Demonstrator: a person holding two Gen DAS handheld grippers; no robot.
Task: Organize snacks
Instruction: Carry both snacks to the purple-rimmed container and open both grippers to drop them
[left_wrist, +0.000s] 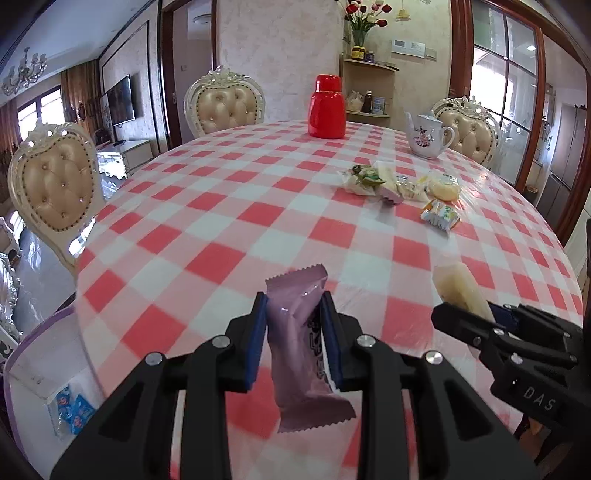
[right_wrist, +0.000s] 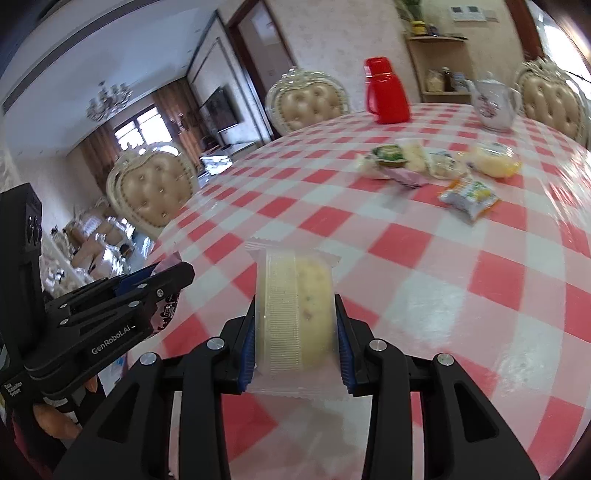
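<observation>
My left gripper (left_wrist: 294, 314) is shut on a purple snack packet (left_wrist: 301, 332) and holds it above the near edge of the checked table (left_wrist: 207, 221). My right gripper (right_wrist: 295, 325) is shut on a clear-wrapped pale yellow cake (right_wrist: 295, 302), also above the near edge. The right gripper with its cake shows in the left wrist view (left_wrist: 461, 291); the left gripper shows in the right wrist view (right_wrist: 162, 277). A pile of several wrapped snacks (left_wrist: 399, 181) lies on the far right of the table, and it also shows in the right wrist view (right_wrist: 439, 162).
A red thermos (left_wrist: 327, 107) and a white teapot (left_wrist: 426, 134) stand at the table's far side. Cream padded chairs (left_wrist: 51, 184) surround the table. A clear box with blue packets (left_wrist: 70, 410) sits below the table's left edge.
</observation>
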